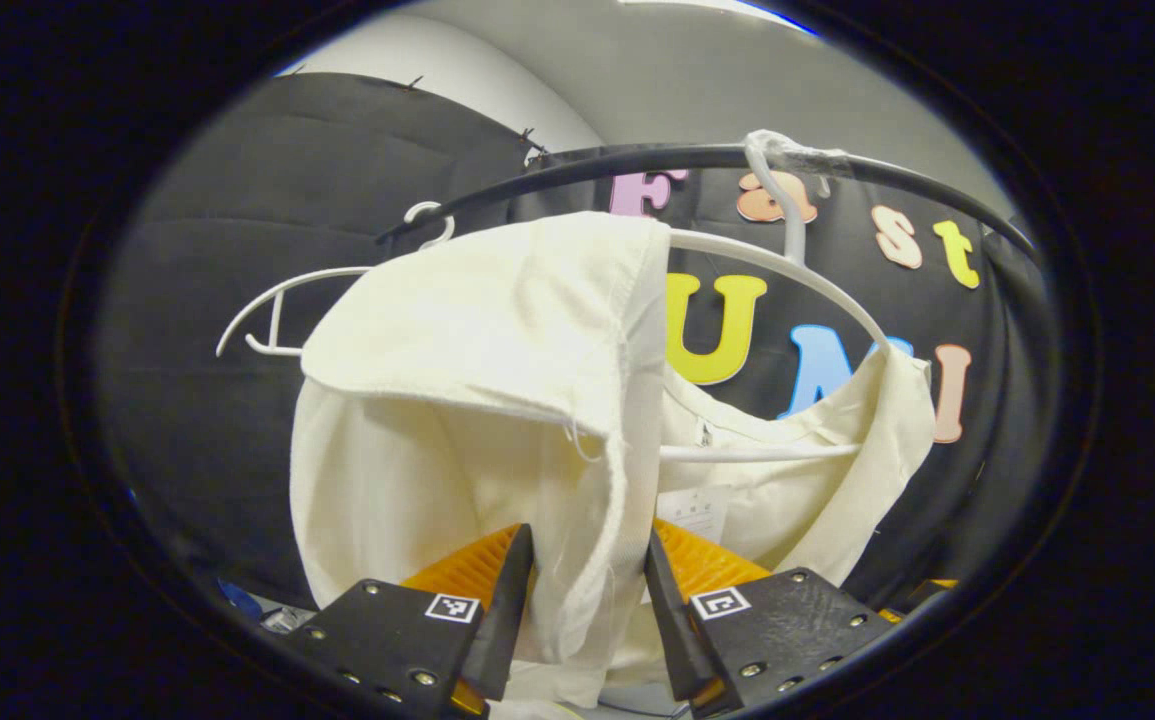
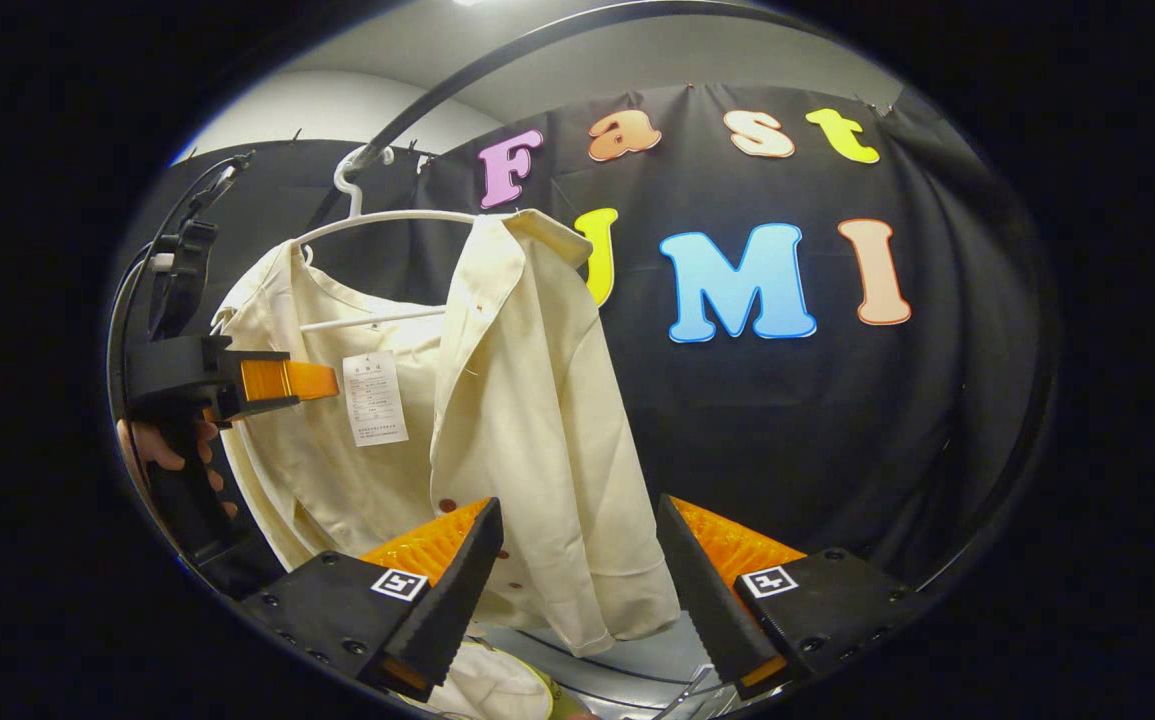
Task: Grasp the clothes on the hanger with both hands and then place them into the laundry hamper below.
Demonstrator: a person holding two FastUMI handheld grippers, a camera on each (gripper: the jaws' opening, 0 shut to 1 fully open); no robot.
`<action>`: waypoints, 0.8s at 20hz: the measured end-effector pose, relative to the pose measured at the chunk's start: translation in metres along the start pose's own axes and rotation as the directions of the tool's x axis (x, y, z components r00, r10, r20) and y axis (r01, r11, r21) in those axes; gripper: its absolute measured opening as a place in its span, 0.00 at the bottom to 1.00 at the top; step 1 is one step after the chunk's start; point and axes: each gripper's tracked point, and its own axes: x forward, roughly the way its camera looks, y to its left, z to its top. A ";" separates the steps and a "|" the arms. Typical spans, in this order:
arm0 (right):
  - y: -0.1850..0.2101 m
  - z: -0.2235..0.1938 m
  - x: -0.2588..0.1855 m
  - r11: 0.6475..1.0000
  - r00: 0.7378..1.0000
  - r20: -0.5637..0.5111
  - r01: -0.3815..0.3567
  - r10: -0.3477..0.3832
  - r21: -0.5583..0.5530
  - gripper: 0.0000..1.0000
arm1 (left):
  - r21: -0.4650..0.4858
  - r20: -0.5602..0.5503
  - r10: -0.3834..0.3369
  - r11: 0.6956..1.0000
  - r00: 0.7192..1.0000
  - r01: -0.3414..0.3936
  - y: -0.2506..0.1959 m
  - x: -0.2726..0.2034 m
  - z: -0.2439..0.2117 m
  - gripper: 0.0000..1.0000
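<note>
A cream shirt (image 1: 457, 400) hangs on a white hanger (image 1: 787, 270) from a black rail (image 1: 637, 160). One front panel is flipped up over the hanger's shoulder. My left gripper (image 1: 585, 560) is open, and a fold of the shirt hangs down between its fingers. In the right gripper view the shirt (image 2: 527, 400) hangs left of centre, a paper tag (image 2: 373, 397) showing inside it. My right gripper (image 2: 579, 525) is open, and the shirt's loose front panel drops between its fingers. The left gripper (image 2: 322, 380), held by a hand (image 2: 162, 450), sits at the shirt's left side.
A second, bare white hanger (image 1: 277, 300) hangs on the rail to the left. Low under the shirt a pale rounded thing (image 2: 492, 690) shows; I cannot tell what it is. The booth's black cloth wall stands close behind.
</note>
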 end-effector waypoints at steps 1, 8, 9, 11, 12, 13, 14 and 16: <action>0.002 0.000 0.000 1.000 1.000 -0.002 -0.014 0.014 0.001 0.98 | 0.008 0.002 0.025 1.000 1.000 -0.025 0.004 0.005 -0.001 0.56; 0.049 0.029 0.012 0.974 0.971 0.084 -0.225 0.224 -0.002 0.98 | 0.020 0.036 0.094 0.995 0.995 -0.094 0.006 0.005 0.003 0.08; 0.059 0.033 0.016 0.970 0.965 0.101 -0.242 0.242 -0.017 0.98 | 0.019 0.045 0.112 0.993 0.993 -0.113 0.012 0.005 0.007 0.08; 0.079 0.038 0.028 0.961 0.956 0.107 -0.275 0.275 -0.016 0.98 | 0.026 0.042 0.098 0.995 0.994 -0.100 0.010 -0.005 0.007 0.02; 0.088 0.039 0.034 0.959 0.954 0.099 -0.284 0.283 0.002 0.98 | 0.036 0.039 0.088 0.995 0.995 -0.090 0.010 -0.008 0.008 0.02; 0.094 0.038 0.039 0.960 0.957 0.085 -0.280 0.277 0.024 0.98 | 0.045 0.043 0.083 0.995 0.996 -0.085 0.011 -0.011 0.009 0.02; 0.098 0.036 0.044 0.961 0.961 0.070 -0.272 0.269 0.045 0.98 | 0.046 0.047 0.076 0.996 0.996 -0.078 0.012 -0.014 0.011 0.02; 0.101 0.036 0.054 0.968 0.969 0.060 -0.242 0.238 0.069 0.98 | 0.037 0.046 0.062 0.997 0.997 -0.064 0.013 -0.018 0.012 0.02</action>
